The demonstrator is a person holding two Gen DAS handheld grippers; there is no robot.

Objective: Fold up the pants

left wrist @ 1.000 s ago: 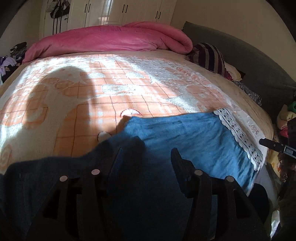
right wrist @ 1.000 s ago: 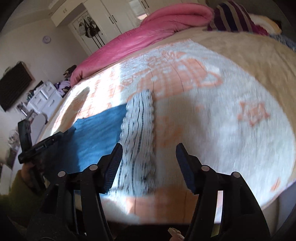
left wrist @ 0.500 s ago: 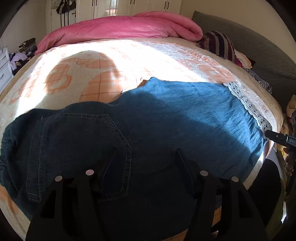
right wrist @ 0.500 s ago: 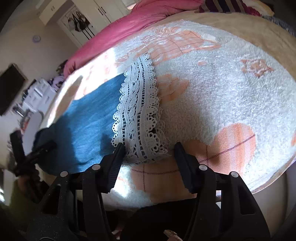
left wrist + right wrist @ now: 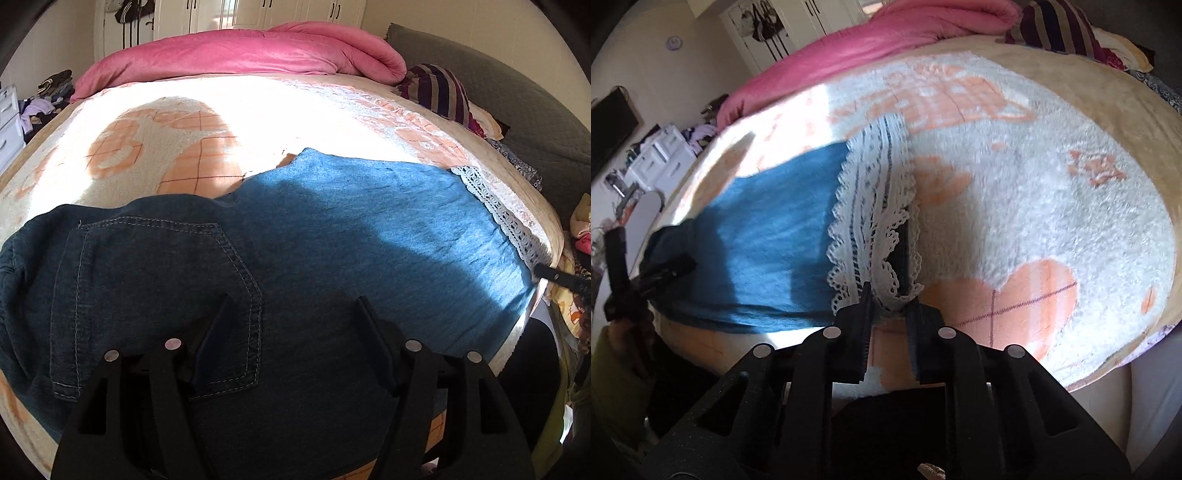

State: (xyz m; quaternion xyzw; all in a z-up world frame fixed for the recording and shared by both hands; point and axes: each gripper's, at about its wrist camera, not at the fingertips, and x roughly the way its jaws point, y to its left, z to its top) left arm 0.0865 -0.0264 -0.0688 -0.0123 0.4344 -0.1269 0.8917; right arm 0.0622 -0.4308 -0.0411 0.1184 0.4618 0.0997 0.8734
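Observation:
Blue denim pants (image 5: 332,240) lie flat across the bed, back pocket (image 5: 147,288) to the left and white lace hem (image 5: 495,210) to the right. My left gripper (image 5: 293,314) hovers over the waist end beside the pocket. Its jaws are opening and stand wide apart over the denim without pressing on it. In the right wrist view the lace hem (image 5: 871,206) bunches up between the fingers of my right gripper (image 5: 889,301). Its jaws are closing and pinch the lace at the near edge of the bed. The left gripper (image 5: 665,271) shows at the far end of the pants (image 5: 768,221).
A fluffy white and peach blanket (image 5: 184,122) covers the bed. A pink duvet (image 5: 240,51) is heaped at the far side, with a striped pillow (image 5: 439,92) and a dark headboard (image 5: 517,103) to the right. White drawers (image 5: 661,155) stand past the bed.
The left gripper came down over the waist of the pants and its jaws spread a little. The right gripper dropped onto the lace hem and its jaws closed on it.

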